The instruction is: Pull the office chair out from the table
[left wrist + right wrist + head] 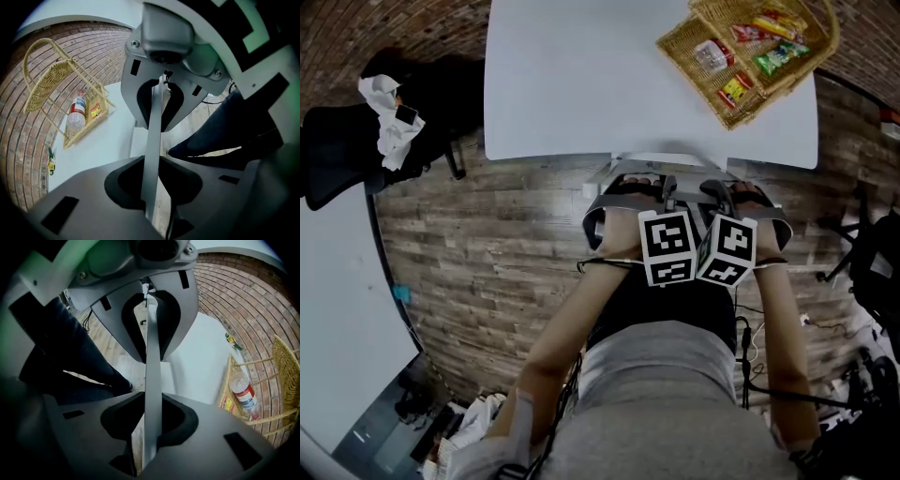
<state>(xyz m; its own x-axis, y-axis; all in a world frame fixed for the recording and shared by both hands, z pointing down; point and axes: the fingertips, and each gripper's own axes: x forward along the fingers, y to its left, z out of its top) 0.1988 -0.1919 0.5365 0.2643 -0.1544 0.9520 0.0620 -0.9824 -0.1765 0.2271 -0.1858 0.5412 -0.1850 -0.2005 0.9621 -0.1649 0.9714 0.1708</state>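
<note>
The office chair's grey back frame (598, 223) sits just below the white table's (581, 84) near edge, right in front of the person. Both grippers point steeply down onto its top rim, side by side, marker cubes touching. The left gripper (668, 194) is shut on the rim, which shows as a thin grey strip (153, 140) crossing its jaws. The right gripper (718, 194) is shut on the same strip (152, 376). The seat and base are hidden under the arms and cubes.
A wicker basket (750, 52) of snacks, with a bottle (243, 392) in it, stands on the table's far right. A black chair (347, 150) with a white cloth (389, 117) is at the left by another white table (333, 309). Cables (806, 323) and dark gear (877, 262) lie at the right.
</note>
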